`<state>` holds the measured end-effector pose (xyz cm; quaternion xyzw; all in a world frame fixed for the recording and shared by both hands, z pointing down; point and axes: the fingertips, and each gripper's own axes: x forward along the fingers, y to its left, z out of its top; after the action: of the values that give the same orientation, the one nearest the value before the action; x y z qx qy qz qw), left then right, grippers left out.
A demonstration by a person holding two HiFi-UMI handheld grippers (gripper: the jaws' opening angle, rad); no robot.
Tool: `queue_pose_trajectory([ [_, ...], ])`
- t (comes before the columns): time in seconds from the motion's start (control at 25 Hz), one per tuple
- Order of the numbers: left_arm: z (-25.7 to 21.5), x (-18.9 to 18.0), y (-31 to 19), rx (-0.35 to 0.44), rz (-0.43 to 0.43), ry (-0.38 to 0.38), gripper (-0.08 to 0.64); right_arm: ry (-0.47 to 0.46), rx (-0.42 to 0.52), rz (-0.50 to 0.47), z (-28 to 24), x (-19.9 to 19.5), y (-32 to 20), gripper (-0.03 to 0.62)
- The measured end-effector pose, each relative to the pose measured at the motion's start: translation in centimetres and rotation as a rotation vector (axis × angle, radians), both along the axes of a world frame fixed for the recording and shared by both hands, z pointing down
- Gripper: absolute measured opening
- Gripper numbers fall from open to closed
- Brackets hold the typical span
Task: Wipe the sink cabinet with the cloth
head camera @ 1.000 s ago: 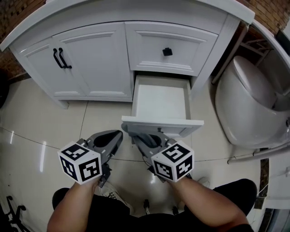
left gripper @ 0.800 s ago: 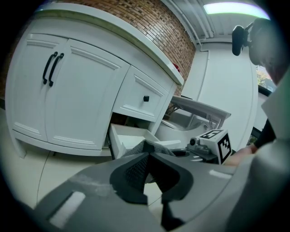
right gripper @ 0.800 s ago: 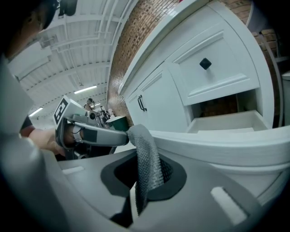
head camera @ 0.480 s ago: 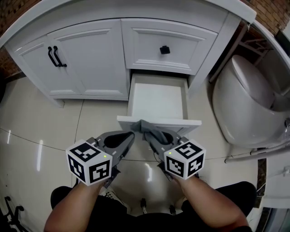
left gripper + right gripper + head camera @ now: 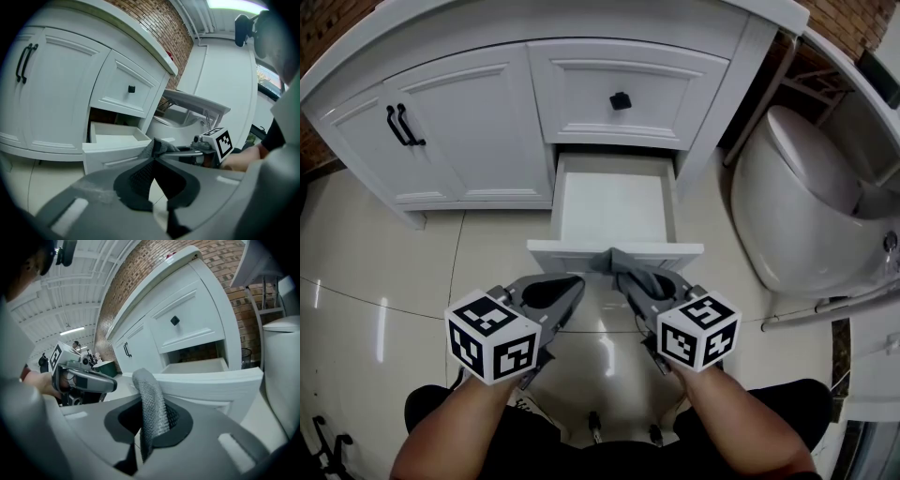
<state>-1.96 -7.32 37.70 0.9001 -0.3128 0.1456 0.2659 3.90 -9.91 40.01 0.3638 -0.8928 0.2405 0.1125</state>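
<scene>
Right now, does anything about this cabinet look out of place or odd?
Only the lower drawer: it stands pulled out and empty, while the upper drawer and the doors are shut. The right gripper holds a grey cloth at its front edge. Nothing looks spilled or damaged.

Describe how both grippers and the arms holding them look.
The left gripper and right gripper are alike: grey bodies tapering to two jaws lined in black, each carrying a white cube printed with black square markers. No cables show. The forearms are bare, with no sleeves in view.
</scene>
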Motion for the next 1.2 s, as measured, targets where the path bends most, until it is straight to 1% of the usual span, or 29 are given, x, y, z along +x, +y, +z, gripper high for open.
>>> queue_pose_trajectory([
  [0.24,-0.1,0.5,0.2,0.001,0.008,0.001,0.002,0.026,-0.020,0.096,0.6,5.0,-0.4,0.025],
  [0.52,-1.2,0.0,0.2,0.009,-0.015,0.016,0.002,0.003,-0.049,0.208,0.6,9.8,-0.3,0.025],
  [0.68,-0.8,-0.2,0.5,0.004,-0.017,-0.004,0.002,0.011,-0.061,0.266,0.9,12.2,-0.4,0.025],
  [0.76,-0.7,-0.4,0.4,0.005,-0.024,-0.005,0.002,0.013,-0.067,0.282,0.9,12.7,-0.5,0.025],
  [0.84,-0.9,-0.6,0.2,0.007,-0.034,-0.001,0.002,0.014,-0.064,0.253,0.5,11.7,-0.2,0.025],
  [0.92,-1.1,-0.9,0.0,0.008,-0.048,0.002,0.002,0.000,-0.027,0.147,-1.2,8.3,0.7,0.025],
  [1.0,-1.5,-1.4,-0.3,0.017,-0.069,0.008,0.002,-0.012,0.058,0.013,-4.0,3.8,1.8,0.025],
  [1.08,-1.9,-2.1,-0.6,0.033,-0.090,0.013,0.002,-0.009,0.156,-0.085,-6.5,-0.4,2.5,0.025],
  [1.12,-2.0,-2.5,-0.6,0.041,-0.100,0.012,0.002,-0.008,0.188,-0.114,-7.2,-2.1,2.6,0.025],
  [1.2,-2.1,-3.3,-0.6,0.050,-0.115,0.006,0.002,-0.021,0.202,-0.138,-7.6,-4.6,2.3,0.025],
])
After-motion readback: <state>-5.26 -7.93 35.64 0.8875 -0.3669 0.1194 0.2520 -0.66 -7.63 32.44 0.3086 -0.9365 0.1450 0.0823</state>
